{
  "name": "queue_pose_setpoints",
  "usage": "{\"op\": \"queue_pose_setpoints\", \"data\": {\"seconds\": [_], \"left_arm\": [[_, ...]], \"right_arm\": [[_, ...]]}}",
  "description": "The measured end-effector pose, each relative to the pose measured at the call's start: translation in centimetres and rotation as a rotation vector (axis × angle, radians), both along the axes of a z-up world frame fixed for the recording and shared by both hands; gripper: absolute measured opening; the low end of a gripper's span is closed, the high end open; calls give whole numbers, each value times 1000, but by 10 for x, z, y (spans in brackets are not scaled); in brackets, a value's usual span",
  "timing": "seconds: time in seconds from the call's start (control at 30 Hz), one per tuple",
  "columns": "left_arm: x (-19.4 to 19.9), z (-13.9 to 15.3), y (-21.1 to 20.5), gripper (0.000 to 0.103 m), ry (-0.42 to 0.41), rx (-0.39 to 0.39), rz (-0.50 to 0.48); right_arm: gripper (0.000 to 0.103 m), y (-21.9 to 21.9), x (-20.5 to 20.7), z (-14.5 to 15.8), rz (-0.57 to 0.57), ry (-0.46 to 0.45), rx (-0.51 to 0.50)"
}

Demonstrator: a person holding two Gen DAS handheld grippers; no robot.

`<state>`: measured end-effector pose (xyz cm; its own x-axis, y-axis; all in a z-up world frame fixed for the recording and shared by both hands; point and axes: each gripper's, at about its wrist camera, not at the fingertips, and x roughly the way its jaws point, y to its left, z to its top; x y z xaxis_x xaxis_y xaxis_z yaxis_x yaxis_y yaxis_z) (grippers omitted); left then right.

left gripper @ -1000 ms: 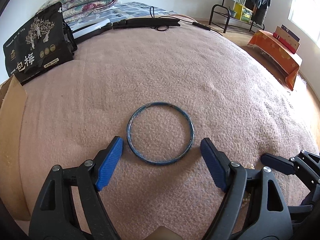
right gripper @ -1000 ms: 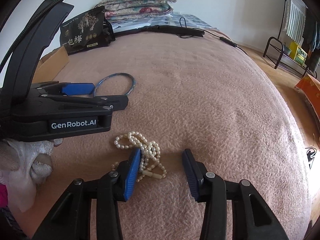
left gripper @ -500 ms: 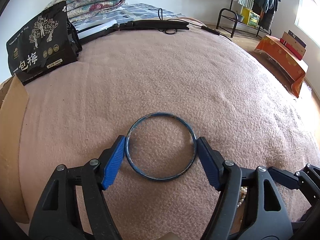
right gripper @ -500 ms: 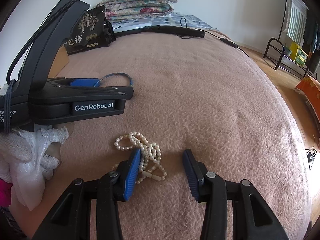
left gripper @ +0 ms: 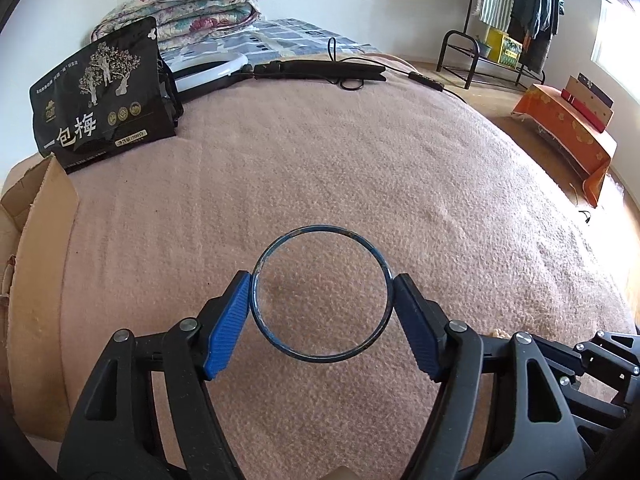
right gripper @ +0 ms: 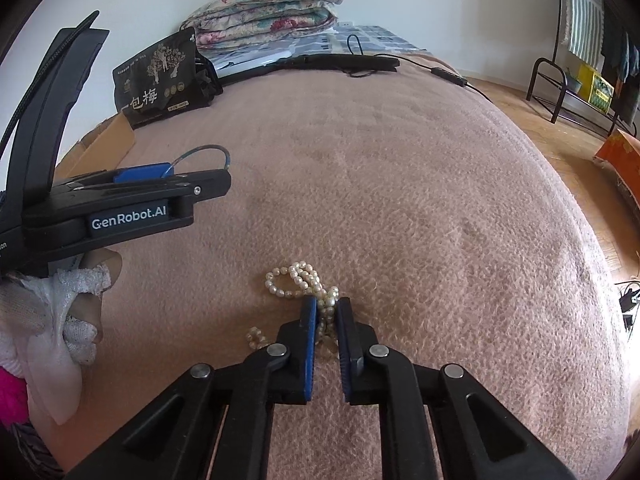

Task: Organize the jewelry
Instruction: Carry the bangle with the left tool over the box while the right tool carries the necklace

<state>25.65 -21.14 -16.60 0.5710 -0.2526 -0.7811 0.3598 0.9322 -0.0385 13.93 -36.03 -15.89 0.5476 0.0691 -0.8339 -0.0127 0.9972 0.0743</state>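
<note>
Blue pads of my left gripper (left gripper: 322,300) now pinch the thin blue metal bangle (left gripper: 320,294) across its width, lifted just off the pink fleece blanket (left gripper: 360,160); half a second ago they only flanked it. My right gripper (right gripper: 328,312) has closed on the white pearl necklace (right gripper: 298,280), so both pieces are ready to carry

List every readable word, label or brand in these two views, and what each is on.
"GenRobot.AI": side of the left gripper.
"一包梅": front of the black snack bag.
"on": a cut-off fragment at the frame edge, on the left gripper body.
Bag's small label and round seals: too small to read.
</note>
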Motion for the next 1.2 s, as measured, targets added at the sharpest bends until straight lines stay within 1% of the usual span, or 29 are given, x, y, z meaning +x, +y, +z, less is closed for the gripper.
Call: {"op": "queue_pose_setpoints", "data": {"seconds": [0.07,0.37,0.53,0.7,0.93,1.2], "left_arm": [[-2,4,3,73,-8,-3,2],[-15,28,17,73,-49,-21,1],[-24,42,28,73,-69,-28,5],[-33,59,39,73,-94,-49,5],[-46,79,55,73,-123,-62,9],[-55,105,92,73,-136,-99,51]], "right_arm": [[5,0,-1,3,-1,-4,1],[5,-9,-6,30,-21,-66,24],[5,-17,-9,41,-39,-84,50],[5,-21,-12,62,-46,-126,74],[5,-11,-13,99,-21,-200,81],[5,13,-8,132,34,-263,101]]}}
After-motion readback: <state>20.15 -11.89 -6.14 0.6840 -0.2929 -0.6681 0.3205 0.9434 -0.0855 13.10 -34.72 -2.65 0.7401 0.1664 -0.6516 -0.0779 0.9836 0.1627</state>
